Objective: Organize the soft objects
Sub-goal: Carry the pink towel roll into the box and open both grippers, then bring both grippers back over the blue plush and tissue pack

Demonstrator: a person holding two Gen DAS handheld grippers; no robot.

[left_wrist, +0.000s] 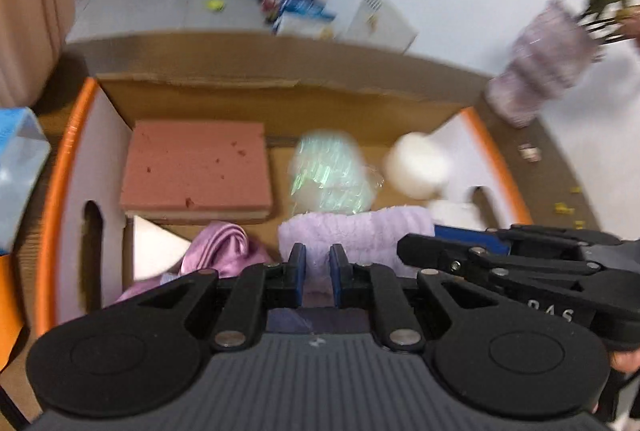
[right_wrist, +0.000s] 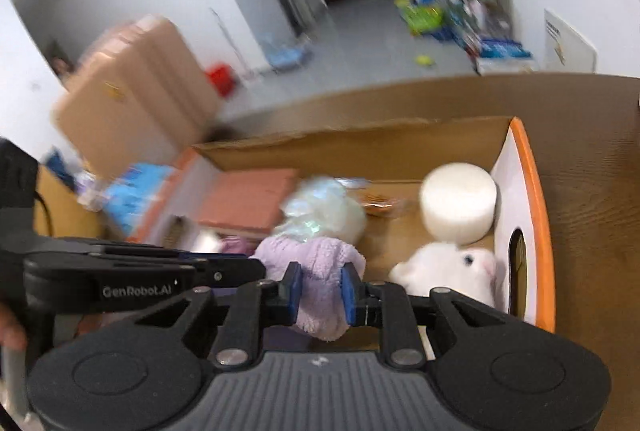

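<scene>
Jaws of both grippers pinch fluffy lilac towel (right_wrist: 316, 263).

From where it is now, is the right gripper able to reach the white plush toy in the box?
Probably not yet: the right gripper is shut on the lilac fluffy cloth, so its jaws are occupied. The white plush toy lies close on its right, uncovered from above, inside the cardboard box.

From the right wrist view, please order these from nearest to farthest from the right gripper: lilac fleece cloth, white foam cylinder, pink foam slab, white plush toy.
1. The lilac fleece cloth, pinched in the right gripper.
2. The white plush toy, just to the right, low in the box.
3. The white foam cylinder, farther back on the right, and the pink foam slab, back left: too close to call.
</scene>
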